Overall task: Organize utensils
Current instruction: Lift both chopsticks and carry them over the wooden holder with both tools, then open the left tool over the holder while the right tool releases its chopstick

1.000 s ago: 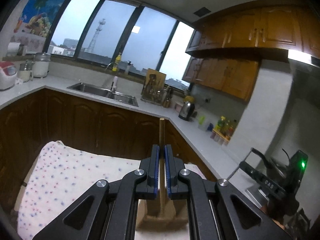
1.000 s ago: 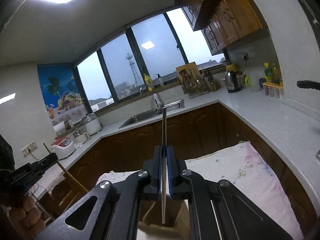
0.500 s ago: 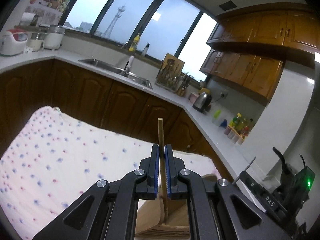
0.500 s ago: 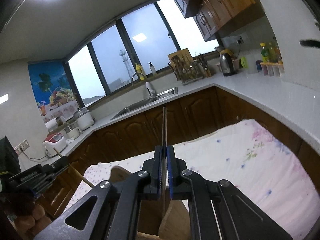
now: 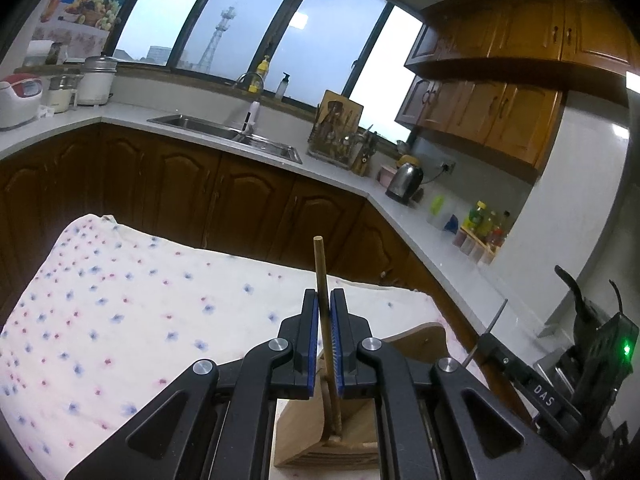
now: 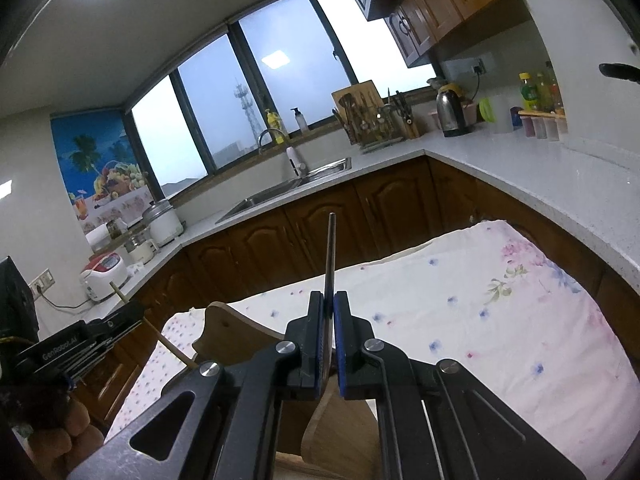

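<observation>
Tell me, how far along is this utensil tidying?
Midway, it seems. Nothing can be seen already stowed. In hand: the left gripper is shut on a wooden stick, whose lower end reaches the wooden holder on the flowered cloth; the right gripper is shut on a thin metal utensil above the same holder. Left: seat both and let go. No other loose utensils show.

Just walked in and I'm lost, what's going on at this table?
A person is sorting utensils with a handheld gripper in each hand. The left gripper is shut on a wooden chopstick, its lower end down at the wooden holder. The right gripper is shut on a thin metal utensil, standing upright above the same holder on the flowered cloth.
</observation>
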